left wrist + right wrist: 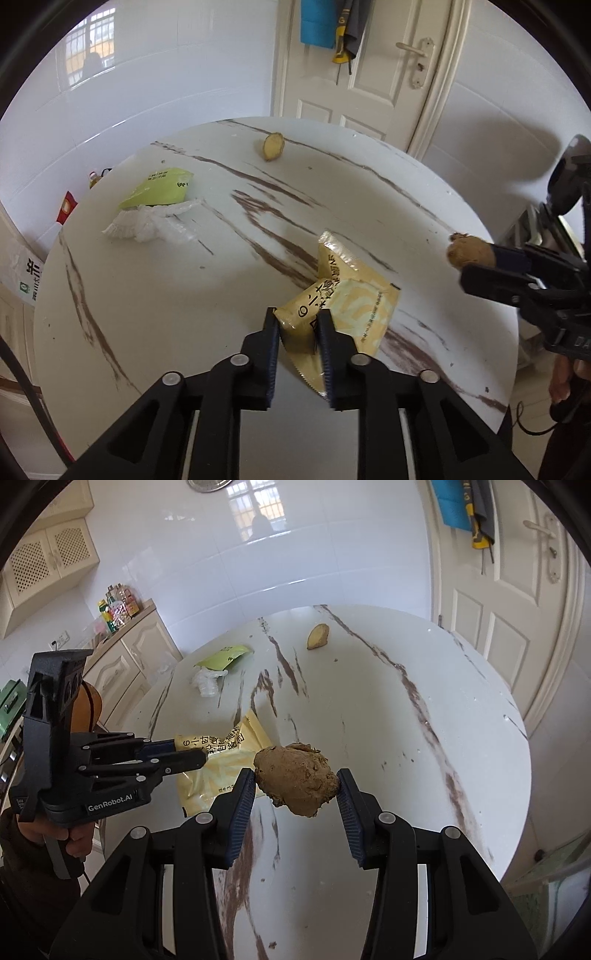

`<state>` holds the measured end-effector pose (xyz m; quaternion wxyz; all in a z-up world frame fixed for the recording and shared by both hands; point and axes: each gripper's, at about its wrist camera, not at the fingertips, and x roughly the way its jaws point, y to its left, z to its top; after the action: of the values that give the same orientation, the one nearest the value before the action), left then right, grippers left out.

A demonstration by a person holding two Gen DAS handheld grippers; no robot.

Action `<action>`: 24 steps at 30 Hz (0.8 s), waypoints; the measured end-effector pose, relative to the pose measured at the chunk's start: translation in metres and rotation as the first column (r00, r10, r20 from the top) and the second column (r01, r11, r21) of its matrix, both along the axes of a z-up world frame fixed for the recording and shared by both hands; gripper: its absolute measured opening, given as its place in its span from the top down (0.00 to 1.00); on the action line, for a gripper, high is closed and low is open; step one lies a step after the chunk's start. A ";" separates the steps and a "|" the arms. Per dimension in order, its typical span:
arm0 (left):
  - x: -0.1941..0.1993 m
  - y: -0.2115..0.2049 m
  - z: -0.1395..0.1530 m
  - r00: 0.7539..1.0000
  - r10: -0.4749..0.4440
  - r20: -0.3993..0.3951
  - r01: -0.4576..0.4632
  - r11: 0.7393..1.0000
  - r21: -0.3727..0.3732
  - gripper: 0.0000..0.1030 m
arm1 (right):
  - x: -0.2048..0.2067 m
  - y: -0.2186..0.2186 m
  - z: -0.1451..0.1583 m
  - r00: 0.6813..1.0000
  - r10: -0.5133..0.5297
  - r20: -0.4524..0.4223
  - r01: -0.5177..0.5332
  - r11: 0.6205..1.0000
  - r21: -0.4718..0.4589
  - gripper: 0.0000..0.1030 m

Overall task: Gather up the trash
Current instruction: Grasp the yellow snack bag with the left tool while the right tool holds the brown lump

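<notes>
My left gripper [298,323] is shut on the near corner of a crumpled yellow snack wrapper [347,295] and holds it just above the round marble table [166,314]. The wrapper also shows in the right wrist view [229,768]. My right gripper [296,781] is shut on a brown lump of ginger [297,777], held above the table; it shows in the left wrist view [469,253]. A green wrapper [159,188] and crumpled clear plastic [147,221] lie at the far left. A cut ginger piece [273,146] lies at the far edge.
A white door [369,66] with hanging cloths stands behind the table. In the right wrist view, cream cabinets [122,657] with bottles [118,607] on top stand left of the table [424,720]. White tiled walls surround the table.
</notes>
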<state>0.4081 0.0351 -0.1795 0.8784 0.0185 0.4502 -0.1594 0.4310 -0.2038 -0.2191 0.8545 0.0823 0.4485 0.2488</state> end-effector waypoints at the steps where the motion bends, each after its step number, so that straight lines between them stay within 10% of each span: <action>1: 0.001 -0.001 -0.002 1.000 0.009 -0.009 -0.009 1.000 0.018 0.67 | -0.002 -0.001 0.001 1.000 -0.002 0.001 0.002 1.000 0.001 0.59; 5: 0.007 -0.003 -0.004 0.999 0.052 0.008 -0.053 0.997 0.058 0.36 | -0.013 -0.006 0.002 1.000 -0.008 0.001 0.008 1.000 0.010 0.59; 11: 0.017 -0.012 -0.008 0.998 0.054 0.016 -0.055 0.998 0.016 0.34 | -0.023 -0.016 0.001 1.000 -0.024 -0.005 0.024 1.000 0.015 0.59; 19: 0.009 -0.022 -0.007 1.000 -0.012 0.025 0.013 1.000 -0.024 0.87 | -0.025 -0.030 -0.002 0.999 -0.050 -0.011 0.050 0.998 0.025 0.59; 24: -0.011 -0.033 0.004 0.997 -0.011 0.072 0.012 1.000 -0.019 0.94 | -0.028 -0.035 -0.001 0.998 -0.062 -0.008 0.062 0.997 0.035 0.59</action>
<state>0.3972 0.0023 -0.1760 0.8932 0.0185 0.4166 -0.1681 0.4027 -0.2386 -0.2200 0.8587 0.1122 0.4440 0.2299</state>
